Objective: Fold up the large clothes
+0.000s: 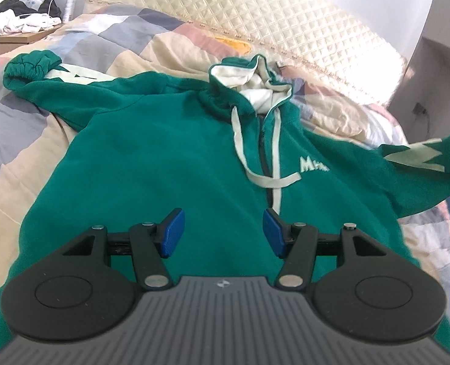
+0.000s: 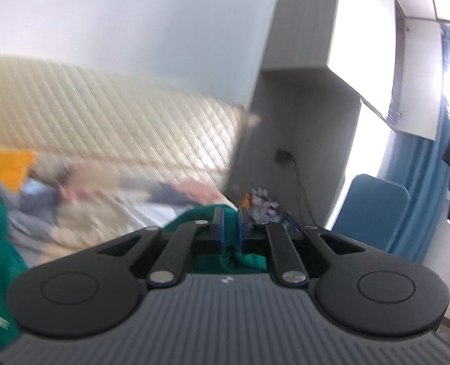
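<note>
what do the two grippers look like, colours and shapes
Both look alike. The left gripper and right gripper each have a grey ribbed body with a small logo, two round black discs at the sides, black linkage bars with silver rivets, and blue textured pads on black fingers. No cables, hands or sleeves show.

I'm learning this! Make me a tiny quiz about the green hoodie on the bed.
1. True or false: the left tool is clamped on the hoodie.
2. What does the right tool grip? A) drawstring B) green fabric C) quilt
3. Fill in: the hoodie's right sleeve is ____ off the bed.

Key: 1 false, it is open above the hoodie; 2 B; 3 lifted.
</note>
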